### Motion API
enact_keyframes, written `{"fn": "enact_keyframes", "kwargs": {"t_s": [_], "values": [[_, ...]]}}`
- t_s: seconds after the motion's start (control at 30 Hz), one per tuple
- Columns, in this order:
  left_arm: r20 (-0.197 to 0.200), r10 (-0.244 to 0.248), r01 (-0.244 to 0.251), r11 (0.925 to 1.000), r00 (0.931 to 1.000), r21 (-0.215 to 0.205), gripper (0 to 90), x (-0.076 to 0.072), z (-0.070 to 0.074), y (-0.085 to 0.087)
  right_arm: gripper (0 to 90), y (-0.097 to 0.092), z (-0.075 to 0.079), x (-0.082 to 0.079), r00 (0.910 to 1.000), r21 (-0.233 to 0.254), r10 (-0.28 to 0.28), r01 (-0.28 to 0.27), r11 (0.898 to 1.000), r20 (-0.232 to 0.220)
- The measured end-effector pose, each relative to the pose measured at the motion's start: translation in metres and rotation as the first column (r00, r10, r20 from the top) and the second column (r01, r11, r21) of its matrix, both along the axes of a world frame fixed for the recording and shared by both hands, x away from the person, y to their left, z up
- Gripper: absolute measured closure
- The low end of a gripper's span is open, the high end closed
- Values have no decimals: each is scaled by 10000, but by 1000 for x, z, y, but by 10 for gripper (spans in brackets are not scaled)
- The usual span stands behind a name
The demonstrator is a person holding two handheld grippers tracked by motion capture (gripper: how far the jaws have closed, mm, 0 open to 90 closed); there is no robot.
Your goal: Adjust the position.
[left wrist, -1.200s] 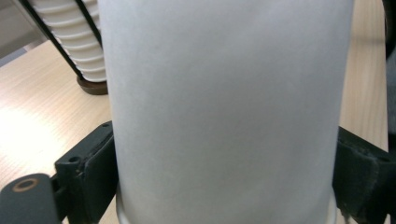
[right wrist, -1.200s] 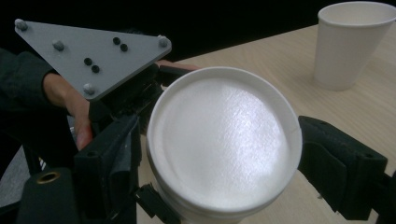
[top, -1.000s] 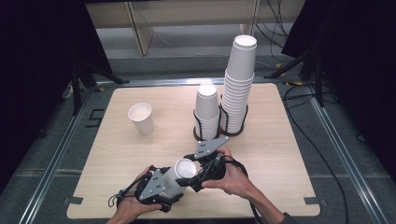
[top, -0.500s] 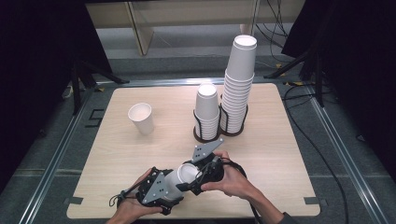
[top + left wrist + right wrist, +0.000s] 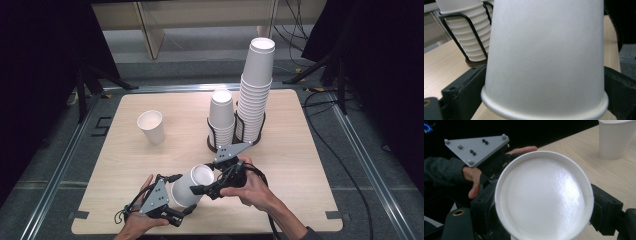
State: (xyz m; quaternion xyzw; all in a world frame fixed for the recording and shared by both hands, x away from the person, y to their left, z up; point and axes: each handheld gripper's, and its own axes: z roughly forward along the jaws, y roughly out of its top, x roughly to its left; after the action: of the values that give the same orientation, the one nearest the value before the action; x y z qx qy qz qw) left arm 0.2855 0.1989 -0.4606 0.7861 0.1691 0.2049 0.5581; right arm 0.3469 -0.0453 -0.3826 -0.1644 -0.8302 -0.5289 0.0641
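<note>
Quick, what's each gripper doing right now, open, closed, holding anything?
Left gripper: jaws just opened, paper cup between them.
Right gripper: closed on the cup's base.

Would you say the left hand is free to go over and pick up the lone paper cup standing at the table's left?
Probably not yet: the left tongs, whose jaws have just been opening, have a held cup between them. The table toward the lone paper cup looks unobstructed.

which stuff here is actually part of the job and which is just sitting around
In the job:
- held paper cup, lying sideways between both grippers
- left gripper, jaws just opened, beside the cup's rim end
- right gripper, jaws either side of the cup's base

Sitting around:
- lone cup, upright on the table
- short stack and tall stack in the black wire holder
</note>
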Motion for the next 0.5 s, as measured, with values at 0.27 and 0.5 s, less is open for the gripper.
{"fn": "enact_keyframes", "kwargs": {"t_s": [0.27,0.5], "values": [[-107,160,-168,9967,9998,-794,0,0,2,2,229,0,4,-1,9989,809,-307,334,9962,-344],[-711,331,-424,9901,9969,-1342,33,2,3,3,230,0,8,-1,9989,1225,-369,401,9917,-283]]}}
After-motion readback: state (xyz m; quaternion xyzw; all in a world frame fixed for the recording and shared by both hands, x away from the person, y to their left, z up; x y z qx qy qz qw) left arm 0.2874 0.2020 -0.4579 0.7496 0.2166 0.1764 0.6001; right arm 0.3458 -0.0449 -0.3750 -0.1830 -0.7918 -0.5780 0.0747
